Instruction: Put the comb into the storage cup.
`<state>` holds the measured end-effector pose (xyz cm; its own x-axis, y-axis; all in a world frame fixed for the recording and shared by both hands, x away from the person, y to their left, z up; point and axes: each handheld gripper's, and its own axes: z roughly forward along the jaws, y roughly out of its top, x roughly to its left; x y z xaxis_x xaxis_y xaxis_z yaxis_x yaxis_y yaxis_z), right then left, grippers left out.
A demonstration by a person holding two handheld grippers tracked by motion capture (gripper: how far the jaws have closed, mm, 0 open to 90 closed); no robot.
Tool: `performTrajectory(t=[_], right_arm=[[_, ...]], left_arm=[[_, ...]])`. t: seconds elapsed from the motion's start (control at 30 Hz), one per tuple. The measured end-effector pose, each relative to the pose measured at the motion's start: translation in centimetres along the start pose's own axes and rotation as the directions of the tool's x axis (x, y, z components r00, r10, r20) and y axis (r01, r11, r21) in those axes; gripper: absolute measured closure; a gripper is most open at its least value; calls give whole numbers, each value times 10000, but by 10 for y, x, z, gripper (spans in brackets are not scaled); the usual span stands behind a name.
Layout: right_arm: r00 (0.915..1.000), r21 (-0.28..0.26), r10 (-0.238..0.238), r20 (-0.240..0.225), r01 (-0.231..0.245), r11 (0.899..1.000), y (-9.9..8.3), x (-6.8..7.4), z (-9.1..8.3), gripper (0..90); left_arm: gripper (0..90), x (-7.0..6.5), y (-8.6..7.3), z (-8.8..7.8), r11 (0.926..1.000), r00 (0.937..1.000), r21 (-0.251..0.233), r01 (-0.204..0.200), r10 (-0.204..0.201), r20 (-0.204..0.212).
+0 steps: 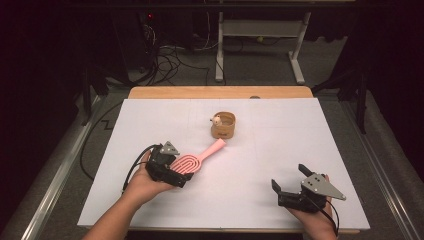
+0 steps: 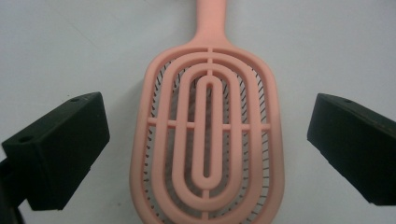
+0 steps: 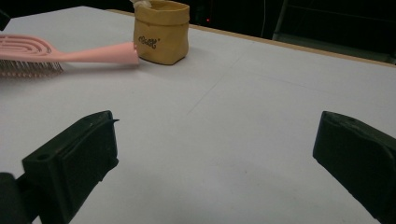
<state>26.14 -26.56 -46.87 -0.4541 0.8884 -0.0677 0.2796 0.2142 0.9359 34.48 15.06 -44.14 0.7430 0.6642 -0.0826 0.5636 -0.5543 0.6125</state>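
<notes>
The person's left hand (image 1: 142, 182) comes in from the near edge with the forearm angled toward the middle of the white table top (image 1: 280, 150), holding the left gripper (image 1: 182, 167) low over the pink plastic paddle hairbrush with its looped, slotted back (image 1: 197, 159). From the left gripper view the two black jaws stand wide apart, one on either side of the brush head (image 2: 208, 140), with bare table showing between each jaw and the pink rim, so nothing is gripped. The brush lies bristles down, its handle pointing away from that gripper toward a small tan fabric pouch (image 1: 223, 125); the handle tip seems to sit just beside the pouch, though I cannot tell whether they touch.

The right hand (image 1: 315, 217) rests near the front edge, well apart from the brush, and the right gripper (image 1: 289, 179) has its jaws spread wide over bare table.

The near end of the brush head is cut off at the bottom of the left gripper view, and in the high view it is hidden under the gripper. Something small and pale (image 1: 217, 120) pokes out of the pouch, too small to make out.
</notes>
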Motion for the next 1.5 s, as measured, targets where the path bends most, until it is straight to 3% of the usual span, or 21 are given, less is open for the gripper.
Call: performTrajectory(t=[0.4, 0.73, 1.0, 1.5], right_arm=[[9999, -12, 102, -16, -102, 9999, -1, -1, -1, 6], [10000, -63, 25, -23, -25, 10000, 0, -1, -1, 6], [10000, -28, 11, -17, -11, 10000, 0, 0, -1, 6], [9999, 74, -134, -45, 134, 9999, 0, 2, 2, 6]], left_arm=[[0, -2, 11, 7, 9978, 9999, 650, -134, 132, 37], [0, 0, 13, 15, 9883, 9996, 1508, -246, 228, 137], [0, 2, 14, 16, 9871, 9998, 1593, -181, 166, 103], [26, 0, 15, 20, 9780, 9984, 2008, -559, 563, 37]])
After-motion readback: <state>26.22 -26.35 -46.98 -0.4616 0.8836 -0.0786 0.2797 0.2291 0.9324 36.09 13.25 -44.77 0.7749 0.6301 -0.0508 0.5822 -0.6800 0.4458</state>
